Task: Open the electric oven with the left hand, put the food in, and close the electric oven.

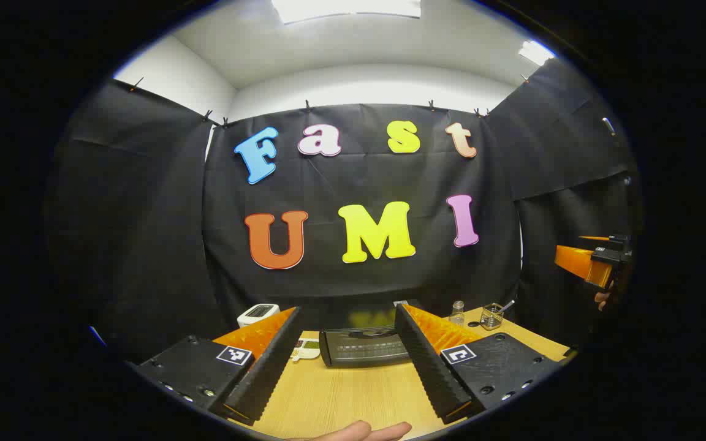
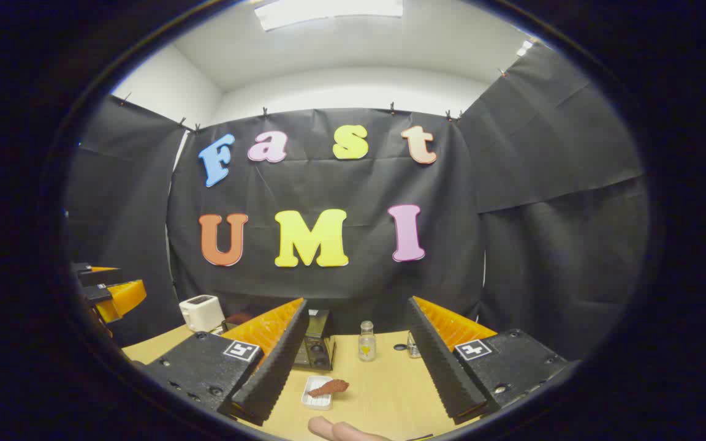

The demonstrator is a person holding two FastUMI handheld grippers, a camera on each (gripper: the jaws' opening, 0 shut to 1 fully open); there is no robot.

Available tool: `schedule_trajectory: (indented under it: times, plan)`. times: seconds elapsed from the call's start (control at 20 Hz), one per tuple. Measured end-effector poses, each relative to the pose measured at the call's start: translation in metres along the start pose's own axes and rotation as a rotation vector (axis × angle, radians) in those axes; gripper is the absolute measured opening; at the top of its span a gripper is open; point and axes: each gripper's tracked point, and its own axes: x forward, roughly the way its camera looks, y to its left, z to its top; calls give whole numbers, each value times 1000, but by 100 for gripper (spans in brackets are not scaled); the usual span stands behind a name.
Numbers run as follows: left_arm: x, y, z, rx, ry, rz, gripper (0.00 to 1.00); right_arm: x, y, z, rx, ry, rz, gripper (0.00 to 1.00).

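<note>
Left gripper [image 1: 348, 361]: fingers spread wide, holding nothing; raised above the wooden table [image 1: 334, 398], pointing at the oven.
Right gripper [image 2: 353, 361]: fingers spread wide, holding nothing; raised above the table, and seen from the left gripper view as an orange and black body at the far right edge.
Electric oven [image 1: 365, 343]: black, door shut, standing at the back of the table between the left gripper's fingers.
Food [image 2: 330, 387]: reddish-brown piece lying on a small white tray [image 2: 316, 398], in front of the oven, just beside the right gripper's left finger.
Toaster [image 2: 201, 312]: white, at the table's far left.
Glass bottle [image 2: 365, 341]: upright, right of the oven.
Wire holder [image 1: 491, 316]: near the table's right back corner, with something standing in it.
</note>
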Motion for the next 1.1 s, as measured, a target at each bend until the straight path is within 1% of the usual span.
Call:
schedule_trajectory:
  times: [0.1, 0.3, 0.35, 0.4, 0.45, 0.6, 0.65, 0.8, 0.85, 1.0, 1.05, 1.1]
  plan:
    - [1, -1, -1, 4, -8, 8, 96, 0, 0, -2, 5, 0, 3, 100]
    - [4, -2, -10, 11, -11, 2, 96, 4, 6, -10, 16, -12, 40, 100]
    - [3, -1, -12, 8, -12, 3, 96, 5, 7, -12, 21, -10, 50, 96]
    - [6, 2, -13, 1, -13, 3, 96, 7, 7, -16, 27, -9, 59, 96]
    - [8, 2, -15, -5, -13, 2, 96, 10, 7, -17, 35, -12, 66, 100]
    - [17, 8, -16, 4, -22, 2, 96, 20, 5, -11, 40, -45, 70, 100]
    - [20, 12, -17, 1, -25, 10, 96, 26, 3, -12, 31, -47, 62, 96]
    - [38, 14, -18, -37, -31, 6, 96, 43, 4, -12, 29, -49, 55, 96]
    - [47, 16, -18, -44, -31, 7, 96, 50, 6, -10, 31, -52, 59, 100]
    - [79, 22, -21, -53, -17, 17, 96, 69, 10, -12, 22, -53, 71, 100]
    - [92, 19, -24, -56, -8, 14, 96, 74, 12, -13, 18, -49, 82, 96]
    - [105, 16, -28, -60, 4, 5, 96, 80, 13, -14, 13, -46, 92, 100]
